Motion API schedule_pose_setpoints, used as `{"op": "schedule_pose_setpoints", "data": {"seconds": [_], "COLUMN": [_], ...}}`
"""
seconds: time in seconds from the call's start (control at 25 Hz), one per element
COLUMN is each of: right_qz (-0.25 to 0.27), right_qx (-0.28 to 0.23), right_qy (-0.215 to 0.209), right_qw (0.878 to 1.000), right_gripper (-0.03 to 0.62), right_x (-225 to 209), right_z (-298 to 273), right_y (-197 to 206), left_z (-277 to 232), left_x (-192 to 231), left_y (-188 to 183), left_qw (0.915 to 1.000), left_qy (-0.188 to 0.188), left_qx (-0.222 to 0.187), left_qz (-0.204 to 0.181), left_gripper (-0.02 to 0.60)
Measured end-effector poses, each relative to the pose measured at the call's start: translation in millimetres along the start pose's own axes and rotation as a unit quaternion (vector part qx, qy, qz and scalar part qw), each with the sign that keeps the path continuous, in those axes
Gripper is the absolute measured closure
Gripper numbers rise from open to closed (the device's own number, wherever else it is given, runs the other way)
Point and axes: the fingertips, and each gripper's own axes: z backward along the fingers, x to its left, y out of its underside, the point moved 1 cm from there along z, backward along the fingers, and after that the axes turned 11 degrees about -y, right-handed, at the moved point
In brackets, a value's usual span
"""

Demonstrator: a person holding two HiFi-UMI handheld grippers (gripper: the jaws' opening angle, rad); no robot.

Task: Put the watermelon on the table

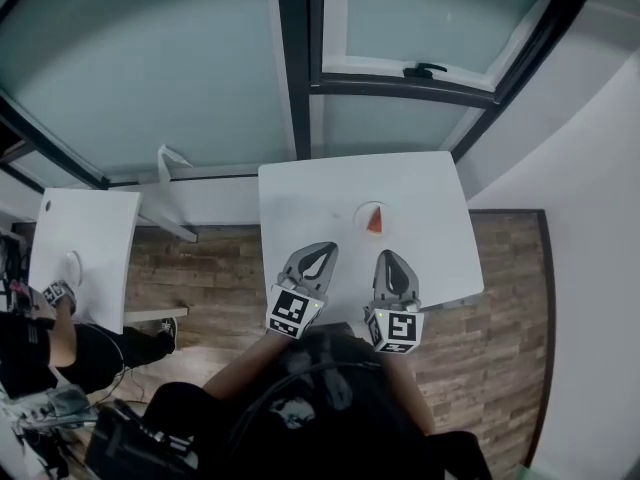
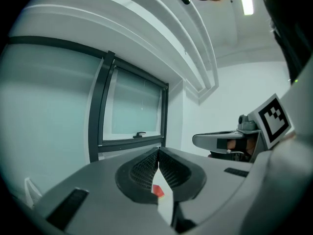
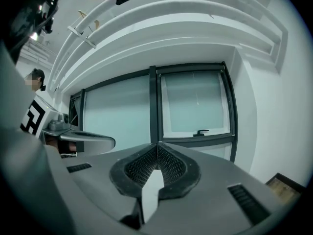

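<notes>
Red watermelon slice [image 1: 374, 220] lying near the middle of the white table [image 1: 300, 198], perhaps on a small pale disc, too small to tell. Free of both grippers, so task judged done. Next move likely calls only for keeping clear, no fresh grasp. Left gripper [image 1: 322, 252] and right gripper [image 1: 391, 259] both closed on nothing, side by side over the table's near edge, pointing roughly level toward the window [image 1: 420, 28].

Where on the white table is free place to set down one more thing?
The white table is bare on its left half, from its left edge to the watermelon slice, and along the far edge. Crowded only at the near edge, by the left claw and right claw.
</notes>
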Motion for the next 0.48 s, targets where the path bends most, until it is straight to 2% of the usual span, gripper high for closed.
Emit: {"op": "schedule_pose_setpoints", "data": {"seconds": [0.48], "right_qz": [-0.033], "right_qx": [0.006], "right_qy": [0.003], "right_qw": [0.999], "right_gripper": [0.582], "right_x": [0], "right_z": [11], "right_y": [11], "left_z": [16], "left_x": [12], "left_y": [14], "left_qw": [0.9991], "left_qy": [-0.016], "left_qx": [0.028], "left_qz": [0.026], "left_gripper": [0.578]}}
